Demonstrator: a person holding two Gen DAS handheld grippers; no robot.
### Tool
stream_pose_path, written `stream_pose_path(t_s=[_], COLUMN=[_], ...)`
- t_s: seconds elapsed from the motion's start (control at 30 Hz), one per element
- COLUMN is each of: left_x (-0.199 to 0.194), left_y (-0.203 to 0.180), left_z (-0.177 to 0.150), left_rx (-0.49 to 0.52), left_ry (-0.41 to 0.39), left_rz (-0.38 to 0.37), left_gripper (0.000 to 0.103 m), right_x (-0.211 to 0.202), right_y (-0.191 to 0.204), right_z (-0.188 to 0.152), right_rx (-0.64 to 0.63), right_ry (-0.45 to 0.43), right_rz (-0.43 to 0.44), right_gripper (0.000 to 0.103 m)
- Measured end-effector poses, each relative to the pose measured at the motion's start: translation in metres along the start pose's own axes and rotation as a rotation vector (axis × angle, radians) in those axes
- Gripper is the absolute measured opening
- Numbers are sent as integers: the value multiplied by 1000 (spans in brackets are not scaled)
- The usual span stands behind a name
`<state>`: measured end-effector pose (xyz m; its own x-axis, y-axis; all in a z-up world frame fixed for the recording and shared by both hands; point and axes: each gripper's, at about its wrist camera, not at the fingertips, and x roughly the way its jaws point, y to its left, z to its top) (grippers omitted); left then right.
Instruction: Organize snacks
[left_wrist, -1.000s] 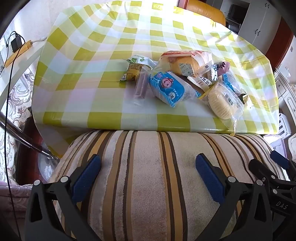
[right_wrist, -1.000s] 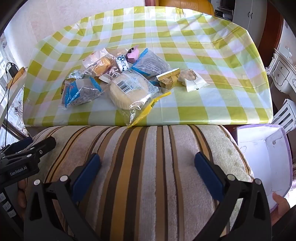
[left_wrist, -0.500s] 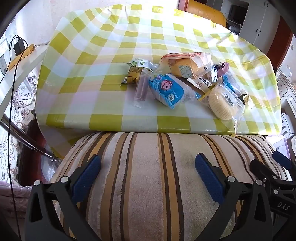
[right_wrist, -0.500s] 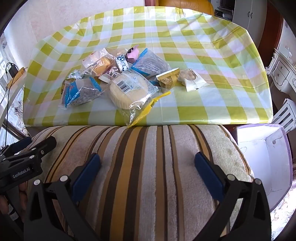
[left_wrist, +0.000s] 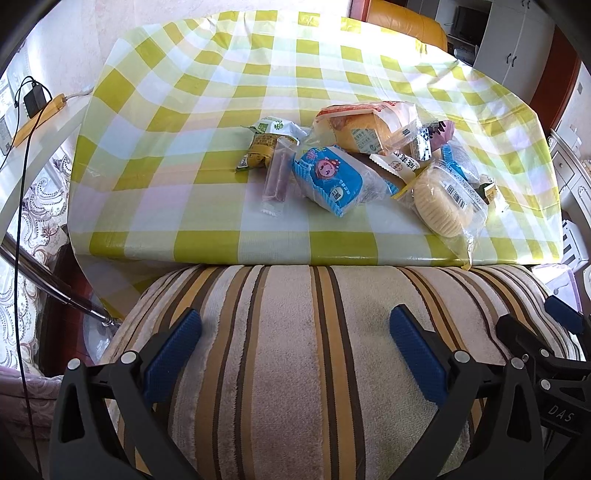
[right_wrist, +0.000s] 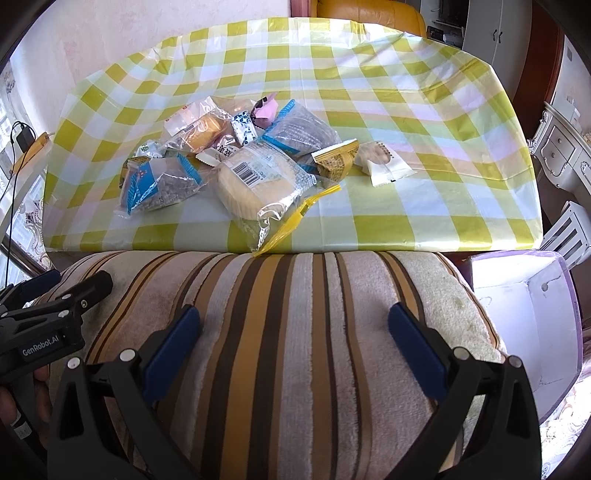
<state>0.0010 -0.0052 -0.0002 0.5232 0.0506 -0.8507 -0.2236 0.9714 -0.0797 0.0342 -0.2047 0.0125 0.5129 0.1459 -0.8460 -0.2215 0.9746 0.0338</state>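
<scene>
Snack pile lay ahead of both grippers, across the striped cushion

In the right wrist view the right gripper stood wide open and empty; the round cake pack, long axis running upper left to lower right, sat above centre, the white box at right. The left gripper, equally spread and empty, saw the pile upper right

Glossy yellow-and-white checked plastic tablecloth filling the upper frame, crinkly clear plastic snack wrappers at centre, plush striped brown-and-cream cloth cushion across the lower frame, matt white cardboard box at right, shiny metal pole at left.
</scene>
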Motion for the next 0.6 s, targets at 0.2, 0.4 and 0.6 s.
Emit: stream_pose_path(t_s=[0.2,0.4,0.6], left_x=[0,0,0], left_y=[0,-1,-1], left_z=[0,-1,-1], left_rx=[0,0,0], left_ry=[-1,-2,-1], left_rz=[1,1,2], left_gripper=[99,99,99], right_x=[0,0,-2], right_y=[0,0,0], right_z=[0,0,-2], right_rx=[-1,-1,-2], right_ry=[-1,-1,0], right_rz=[-1,-1,-2], right_gripper=[102,102,102])
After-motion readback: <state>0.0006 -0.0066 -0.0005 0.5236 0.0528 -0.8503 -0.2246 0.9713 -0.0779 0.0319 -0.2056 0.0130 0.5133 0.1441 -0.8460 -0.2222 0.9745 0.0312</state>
